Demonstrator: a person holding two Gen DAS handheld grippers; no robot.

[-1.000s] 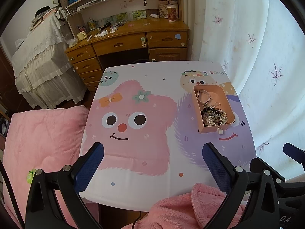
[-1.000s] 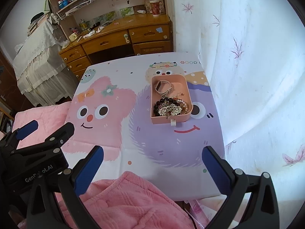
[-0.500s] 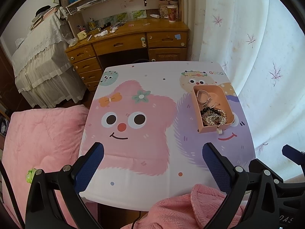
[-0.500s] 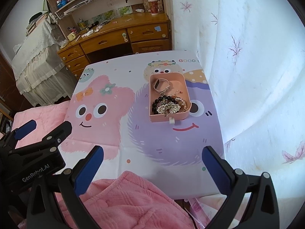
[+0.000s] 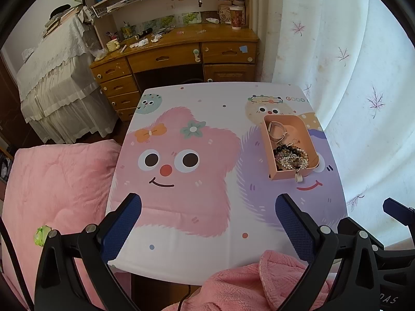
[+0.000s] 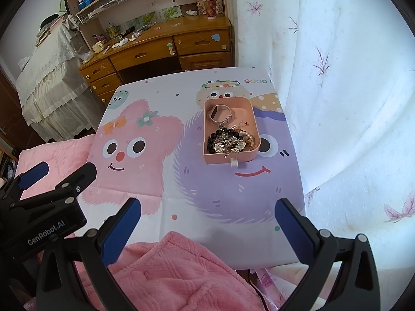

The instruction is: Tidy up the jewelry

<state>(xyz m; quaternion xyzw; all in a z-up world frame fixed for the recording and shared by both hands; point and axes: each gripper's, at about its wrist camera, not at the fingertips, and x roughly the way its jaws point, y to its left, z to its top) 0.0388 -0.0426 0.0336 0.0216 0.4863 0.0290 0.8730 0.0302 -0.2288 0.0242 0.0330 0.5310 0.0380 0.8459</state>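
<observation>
A pink drawer-like tray [image 5: 267, 142] [image 6: 251, 114] rests on the right part of the cartoon-print table [image 5: 207, 119] [image 6: 166, 181]. Inside it lie a watch [image 6: 217, 112] [image 5: 275, 127], dark and pearl bead bracelets [image 6: 225, 134] [image 5: 289, 150] and a sparkly brooch [image 6: 229, 145] [image 5: 291, 161]. My left gripper [image 5: 208, 219] hovers open over the table's near edge, empty. My right gripper [image 6: 207, 220] is open too, empty, short of the tray. Each gripper's body shows at the edge of the other's view.
A pink fleece sleeve [image 5: 249, 282] [image 6: 166, 269] lies under both grippers. A white leaf-print curtain [image 6: 337, 90] hangs along the table's right side. A pink quilt [image 5: 57, 181] lies at the left. A wooden desk [image 5: 176, 54] stands beyond the table.
The right wrist view has drifted slightly, so the tray sits a little further left in it. The left gripper has barely moved. Both stay open.
</observation>
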